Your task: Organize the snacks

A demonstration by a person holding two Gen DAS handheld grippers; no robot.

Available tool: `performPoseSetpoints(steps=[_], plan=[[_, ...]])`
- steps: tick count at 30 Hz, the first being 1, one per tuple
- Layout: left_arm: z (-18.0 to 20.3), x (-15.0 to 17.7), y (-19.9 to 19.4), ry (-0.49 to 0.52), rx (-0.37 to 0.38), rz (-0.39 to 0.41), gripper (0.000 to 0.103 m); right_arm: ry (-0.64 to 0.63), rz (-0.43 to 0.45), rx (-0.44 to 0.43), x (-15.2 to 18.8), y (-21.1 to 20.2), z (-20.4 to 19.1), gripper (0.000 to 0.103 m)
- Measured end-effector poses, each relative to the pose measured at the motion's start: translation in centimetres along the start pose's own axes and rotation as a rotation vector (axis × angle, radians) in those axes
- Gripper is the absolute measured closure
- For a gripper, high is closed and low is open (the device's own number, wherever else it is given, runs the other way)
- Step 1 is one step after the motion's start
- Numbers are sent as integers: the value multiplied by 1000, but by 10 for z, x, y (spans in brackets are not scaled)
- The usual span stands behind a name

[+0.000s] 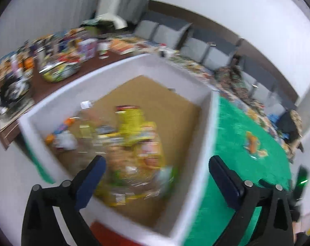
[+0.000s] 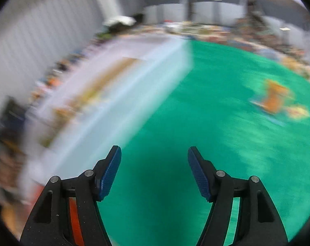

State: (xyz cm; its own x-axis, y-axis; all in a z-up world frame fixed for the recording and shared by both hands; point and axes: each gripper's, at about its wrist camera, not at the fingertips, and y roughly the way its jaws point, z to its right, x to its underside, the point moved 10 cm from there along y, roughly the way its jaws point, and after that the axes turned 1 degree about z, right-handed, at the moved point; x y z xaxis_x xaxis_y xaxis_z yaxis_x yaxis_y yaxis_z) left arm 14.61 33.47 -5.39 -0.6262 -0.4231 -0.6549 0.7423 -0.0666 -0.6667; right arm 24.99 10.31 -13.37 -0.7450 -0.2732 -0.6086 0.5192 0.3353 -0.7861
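Over the white box [image 1: 118, 69], the left gripper [image 1: 157, 164] is seen with its jaws spread wide and nothing between the blue pads [image 1: 91, 182]. Inside the box, on its brown cardboard floor, a heap of snack packets [image 1: 134, 143] is noted, mostly yellow and orange, with a clear bottle [image 1: 86, 119] lying towards the far left corner; labels are too blurred to be read. Beside the box, to its right, a green mat [image 1: 247, 123] is spread, and on it one orange snack packet [image 1: 253, 143] is left lying alone, well apart from the box. Beyond the box a dark wooden table [image 1: 46, 88] crowded with assorted goods is seen, and grey chairs [image 1: 198, 49] are ranged along the wall.

From the right wrist view, heavily smeared by motion, the right gripper [image 2: 155, 160] is recorded above bare green mat [image 2: 195, 102], jaws parted and empty. The white box [image 2: 134, 78] is placed to its left, the orange snack packet [image 2: 275, 98] to its far right, neither touched by the pads [image 2: 109, 176].
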Motion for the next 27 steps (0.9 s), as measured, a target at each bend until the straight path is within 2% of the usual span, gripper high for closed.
performPoseSetpoints(steps=[3, 6, 8, 11, 14, 16, 19, 23, 27], plan=[[61, 6, 8, 65, 90, -15, 0, 7, -18, 185, 44, -13, 87, 32], [127, 24, 30, 151, 157, -65, 0, 52, -15, 345, 81, -39, 168, 32], [168, 45, 56, 223, 169, -117, 0, 96, -5, 419, 92, -57, 212, 32], [206, 78, 97, 293, 150, -189, 0, 182, 10, 495, 109, -72, 264, 32], [234, 109, 144, 323, 119, -268, 0, 249, 12, 517, 111, -74, 293, 32], [249, 121, 163, 331, 102, -287, 0, 275, 13, 523, 113, -77, 310, 32], [269, 132, 186, 342, 85, -288, 0, 288, 12, 527, 113, -77, 326, 32], [280, 137, 213, 395, 45, -276, 0, 291, 44, 517, 123, -86, 328, 26], [283, 140, 232, 465, 6, -261, 0, 352, 49, 476, 132, -88, 333, 18]])
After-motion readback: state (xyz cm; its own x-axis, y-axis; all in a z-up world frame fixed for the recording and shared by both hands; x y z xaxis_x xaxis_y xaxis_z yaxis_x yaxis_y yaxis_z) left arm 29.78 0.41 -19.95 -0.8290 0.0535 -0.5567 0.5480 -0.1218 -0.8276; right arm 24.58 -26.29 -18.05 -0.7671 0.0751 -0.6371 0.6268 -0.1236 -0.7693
